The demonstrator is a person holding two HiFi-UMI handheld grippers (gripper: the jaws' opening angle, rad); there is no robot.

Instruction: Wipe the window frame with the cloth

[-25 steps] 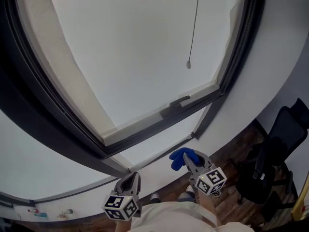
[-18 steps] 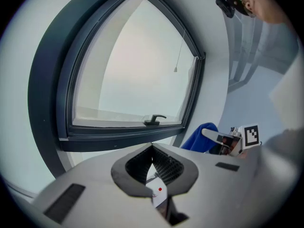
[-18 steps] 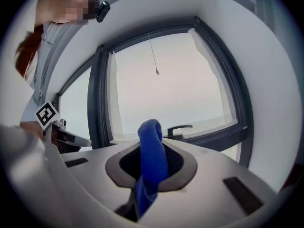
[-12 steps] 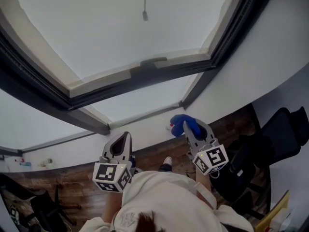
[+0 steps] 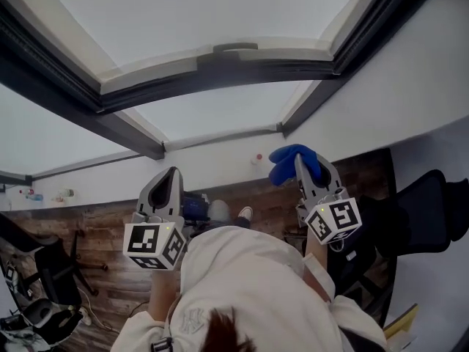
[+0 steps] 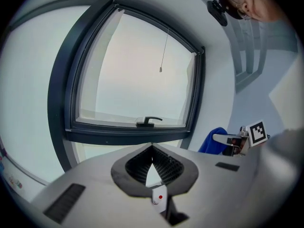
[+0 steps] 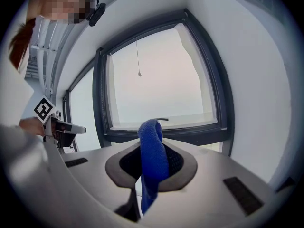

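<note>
I am in a room with a white wall point(image 5: 396, 72), a brown wood floor point(image 5: 110, 226) and a dark chair point(image 5: 429, 211) off to the right. A big window sits in the wall in front of me. The window frame point(image 5: 220, 68) is dark grey, and it has a small handle point(image 5: 234, 48) on its bottom bar.

My right gripper point(image 5: 308, 169) holds the cloth point(image 5: 289, 161). The cloth is blue. The jaws pinch it in the middle, so one end sticks up past the tips and the other end hangs down. It is out in front of me, low down, below the bottom bar of the frame. It does not touch the frame.

My left gripper point(image 5: 172, 174) holds nothing. Its jaws are pressed together at the tips. It hangs low too, beside the right one, and points at the window.

I think the wiping is not under way here. The cloth is picked up, so that part is done. What is left is to lift the cloth up to the frame, press it on, and rub along the bars.
</note>
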